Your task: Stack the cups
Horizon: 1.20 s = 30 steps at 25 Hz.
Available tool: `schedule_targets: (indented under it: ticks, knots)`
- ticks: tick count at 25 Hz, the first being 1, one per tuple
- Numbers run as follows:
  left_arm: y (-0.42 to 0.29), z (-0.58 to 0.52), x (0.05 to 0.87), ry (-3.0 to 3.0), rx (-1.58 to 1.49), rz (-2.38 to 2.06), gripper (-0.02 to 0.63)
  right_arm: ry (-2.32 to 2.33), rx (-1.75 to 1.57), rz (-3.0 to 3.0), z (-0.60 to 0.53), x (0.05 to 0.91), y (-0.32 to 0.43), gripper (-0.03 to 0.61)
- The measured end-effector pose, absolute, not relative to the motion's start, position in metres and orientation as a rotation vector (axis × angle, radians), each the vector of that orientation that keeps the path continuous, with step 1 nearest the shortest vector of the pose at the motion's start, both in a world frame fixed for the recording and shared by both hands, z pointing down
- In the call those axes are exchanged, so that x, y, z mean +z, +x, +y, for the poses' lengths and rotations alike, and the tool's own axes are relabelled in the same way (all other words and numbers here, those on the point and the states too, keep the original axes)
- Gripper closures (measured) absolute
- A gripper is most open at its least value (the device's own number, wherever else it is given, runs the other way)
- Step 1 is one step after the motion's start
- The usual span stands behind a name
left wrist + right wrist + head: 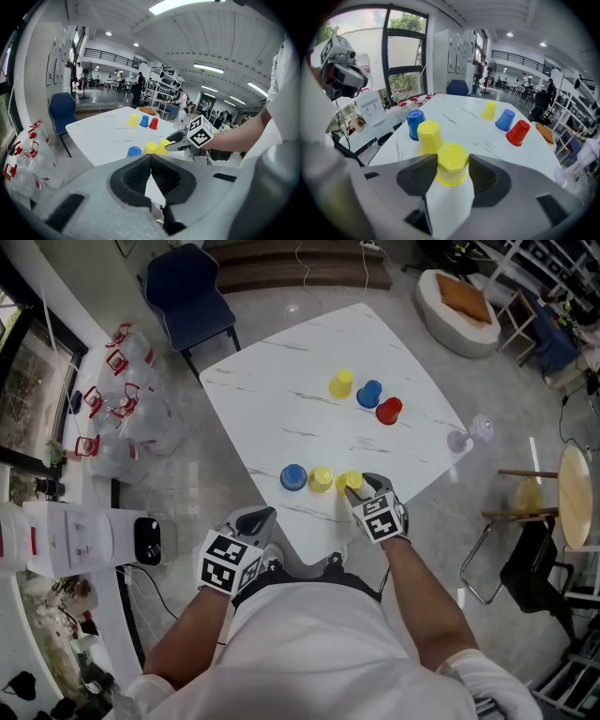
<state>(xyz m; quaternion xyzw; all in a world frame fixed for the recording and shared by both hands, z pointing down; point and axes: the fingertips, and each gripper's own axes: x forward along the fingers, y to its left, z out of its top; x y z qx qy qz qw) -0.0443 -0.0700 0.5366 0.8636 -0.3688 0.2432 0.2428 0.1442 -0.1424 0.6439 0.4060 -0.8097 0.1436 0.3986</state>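
Note:
Three upturned cups stand in a row near the table's front edge: blue, yellow and a second yellow cup. My right gripper stands open around that second yellow cup, which rests on the table between the pads; the left pad is close against it. Further back stand a yellow cup, a blue cup and a red cup. My left gripper hangs off the table's near edge, its pads closed together on nothing.
The white marble table is turned cornerwise, with one corner near me. A blue chair stands beyond its far left side. Plastic bags lie on the floor at left, and a round wooden stool and a black chair stand at right.

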Motion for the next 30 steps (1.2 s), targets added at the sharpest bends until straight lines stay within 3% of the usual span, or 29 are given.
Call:
schedule_targets:
  ticks: [6,14,19,30]
  knots:
    - [-0.045,-0.074,0.536,2.357,0.667,-1.012,0.609,1.046,0.441,-2.110,-0.138,0.639,0.143,0.315]
    - [-0.034,-0.084,0.535,2.353,0.659,-1.027,0.609,1.258,0.401,-2.253,-0.174,0.568,0.185,0.399]
    - [-0.024,-0.087,0.532,2.355,0.649,-1.053,0.609,1.354,0.378,-2.154,-0.232,0.575,0.232,0.407]
    - [-0.042,-0.085,0.532,2.241,0.634,-1.222,0.609,1.370,0.461,-1.994,-0.337,0.628,0.286,0.342]
